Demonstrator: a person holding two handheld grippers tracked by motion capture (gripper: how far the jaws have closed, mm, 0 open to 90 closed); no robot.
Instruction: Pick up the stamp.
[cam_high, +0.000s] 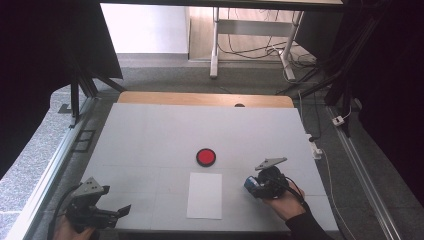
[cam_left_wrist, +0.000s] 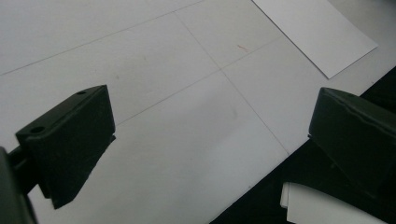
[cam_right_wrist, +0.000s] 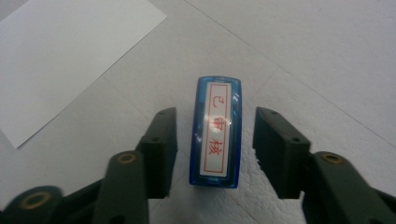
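Observation:
A blue rectangular stamp with a white label and red characters lies on the table between the jaws of my right gripper. A narrow gap shows on each side, so the pads do not press on it. In the high view the stamp sits just left of the right gripper, at the front right. A white sheet of paper lies at the front middle, with a round red ink pad in a black rim just beyond it. My left gripper rests at the front left corner, jaws wide apart over bare table.
The light grey table top ends close to the left gripper at the front edge. A white object lies below that edge. Dark curtains, table legs and cables stand on the floor beyond the far edge.

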